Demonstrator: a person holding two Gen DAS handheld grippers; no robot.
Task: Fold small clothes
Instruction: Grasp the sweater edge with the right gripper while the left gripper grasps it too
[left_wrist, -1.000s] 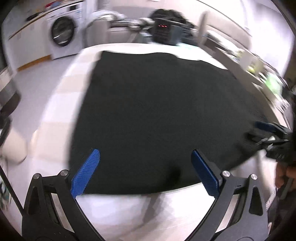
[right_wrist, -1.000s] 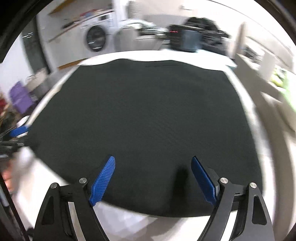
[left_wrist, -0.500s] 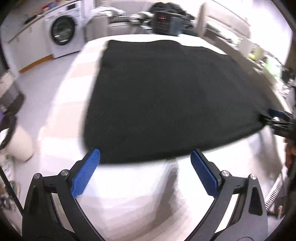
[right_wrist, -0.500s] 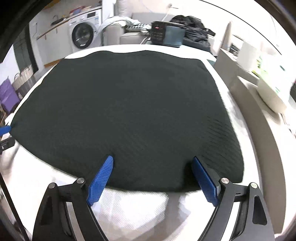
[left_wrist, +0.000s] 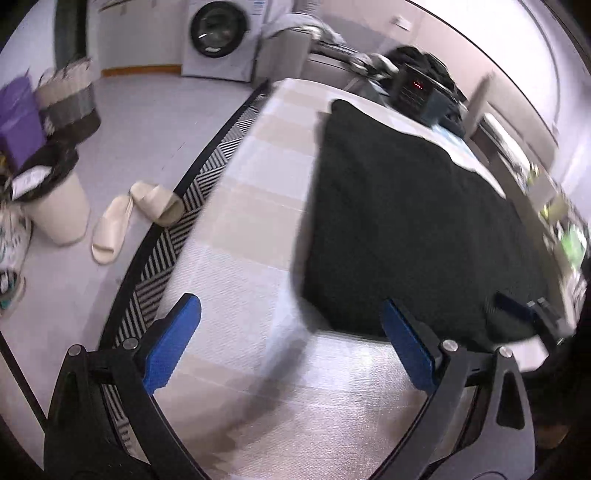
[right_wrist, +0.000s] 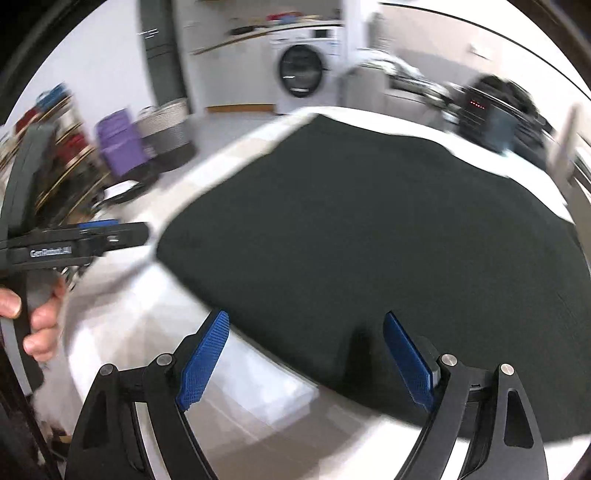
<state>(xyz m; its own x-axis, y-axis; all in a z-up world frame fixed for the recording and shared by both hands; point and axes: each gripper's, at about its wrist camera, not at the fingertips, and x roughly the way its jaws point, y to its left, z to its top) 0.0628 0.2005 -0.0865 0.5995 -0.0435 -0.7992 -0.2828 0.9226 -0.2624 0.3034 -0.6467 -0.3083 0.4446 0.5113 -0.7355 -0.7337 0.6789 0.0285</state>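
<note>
Left wrist view is showing the black garment (left_wrist: 406, 221) lying spread flat on the tabletop (left_wrist: 258, 229), so folding is, by the look of it, barely begun or between folds. The left gripper (left_wrist: 291, 339) is hovering with fingers wide apart and empty; the cloth's near corner is lying just ahead of its right-side finger (left_wrist: 406, 347). The right gripper (right_wrist: 306, 354) is likewise gaping, empty, its fingers straddling the near hem.

Black hand-held gripper (left_wrist: 291, 343) frames; blue pads (ribbed)
</note>
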